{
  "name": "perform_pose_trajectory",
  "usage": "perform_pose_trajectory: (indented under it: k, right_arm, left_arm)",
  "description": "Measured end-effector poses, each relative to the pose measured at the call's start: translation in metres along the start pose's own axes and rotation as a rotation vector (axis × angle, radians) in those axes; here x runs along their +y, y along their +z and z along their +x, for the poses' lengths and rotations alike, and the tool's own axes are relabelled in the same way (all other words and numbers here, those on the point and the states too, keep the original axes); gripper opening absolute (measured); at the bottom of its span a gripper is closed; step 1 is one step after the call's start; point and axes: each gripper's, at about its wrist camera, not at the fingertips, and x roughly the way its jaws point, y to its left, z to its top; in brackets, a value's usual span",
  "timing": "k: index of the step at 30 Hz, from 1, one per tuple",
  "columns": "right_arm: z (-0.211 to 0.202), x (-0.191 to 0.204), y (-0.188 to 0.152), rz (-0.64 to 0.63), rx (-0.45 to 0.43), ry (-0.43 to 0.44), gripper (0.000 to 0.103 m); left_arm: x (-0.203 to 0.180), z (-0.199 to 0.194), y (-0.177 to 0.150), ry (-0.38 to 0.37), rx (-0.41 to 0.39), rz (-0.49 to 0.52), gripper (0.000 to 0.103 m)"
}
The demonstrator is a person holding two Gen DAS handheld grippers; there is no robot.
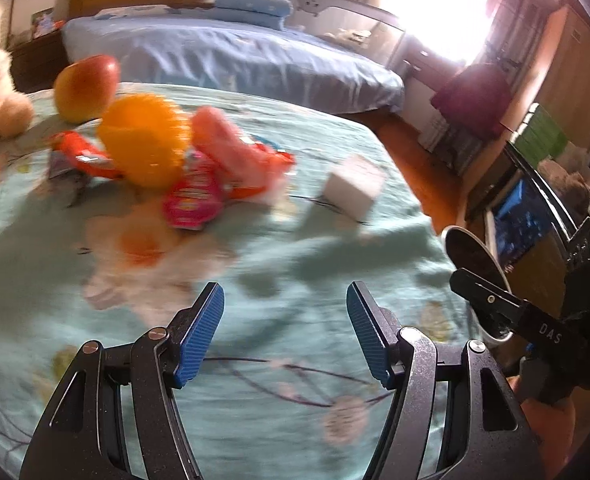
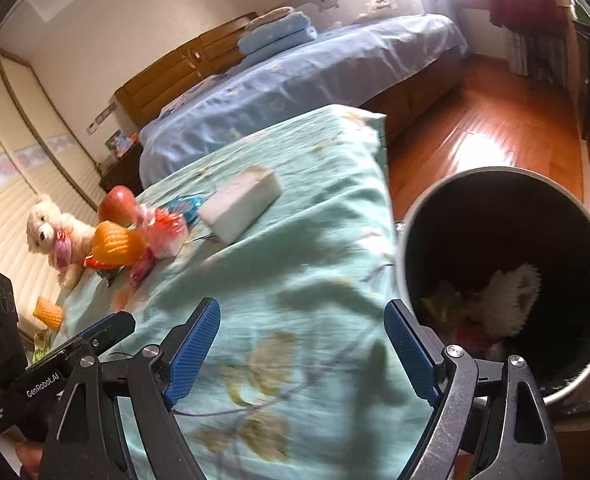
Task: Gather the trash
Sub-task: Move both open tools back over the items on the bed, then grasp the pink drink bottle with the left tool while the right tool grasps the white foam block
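Observation:
A pile of snack wrappers (image 1: 199,196) in red, orange and pink lies on the teal floral bedspread (image 1: 255,380), with an orange spiky ball (image 1: 145,144) on it. A white box (image 1: 353,186) lies to its right; it also shows in the right wrist view (image 2: 241,202). A metal trash bin (image 2: 507,272) stands beside the bed, with crumpled trash inside (image 2: 503,304). My left gripper (image 1: 285,332) is open and empty above the spread, short of the pile. My right gripper (image 2: 305,356) is open and empty, next to the bin's rim.
An apple (image 1: 85,88) and a plush bear (image 2: 57,232) sit at the far left of the spread. A second bed with blue sheets (image 1: 231,56) stands behind. Wooden floor (image 2: 487,128) lies to the right. The bin's rim shows in the left wrist view (image 1: 471,252).

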Motion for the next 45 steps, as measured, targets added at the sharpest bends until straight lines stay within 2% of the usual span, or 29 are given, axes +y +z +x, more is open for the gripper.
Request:
perform_pose_trajectory:
  k: [14,25,34,35,37,38,41,45]
  right_arm:
    - [0.039,0.047,0.018,-0.061,0.040,0.028,0.086]
    - [0.073,0.058,0.041,-0.061,0.053,0.010,0.086]
    - [0.097,0.063,0.059,-0.068,0.046,-0.035,0.086]
    - [0.099,0.063,0.059,-0.074,0.047,-0.045,0.085]
    - [0.103,0.064,0.058,-0.090,0.047,-0.065,0.085]
    - [0.104,0.065,0.058,-0.099,0.041,-0.075,0.083]
    - [0.102,0.066,0.056,-0.111,0.031,-0.090,0.064]
    - [0.096,0.066,0.053,-0.125,0.025,-0.086,0.060]
  left_arm:
    - [0.039,0.010,0.020,0.078,0.007,-0.024,0.065]
    - [0.050,0.036,0.048,0.115,0.025,-0.009,0.065]
    - [0.048,0.055,0.054,0.148,0.050,0.020,0.064]
    - [0.046,0.055,0.055,0.158,0.049,0.030,0.063]
    - [0.045,0.057,0.056,0.170,0.048,0.039,0.047]
    - [0.045,0.058,0.056,0.172,0.048,0.041,0.045]
    - [0.046,0.055,0.056,0.162,0.042,0.043,0.045]
    - [0.045,0.046,0.051,0.159,0.027,0.049,0.044]
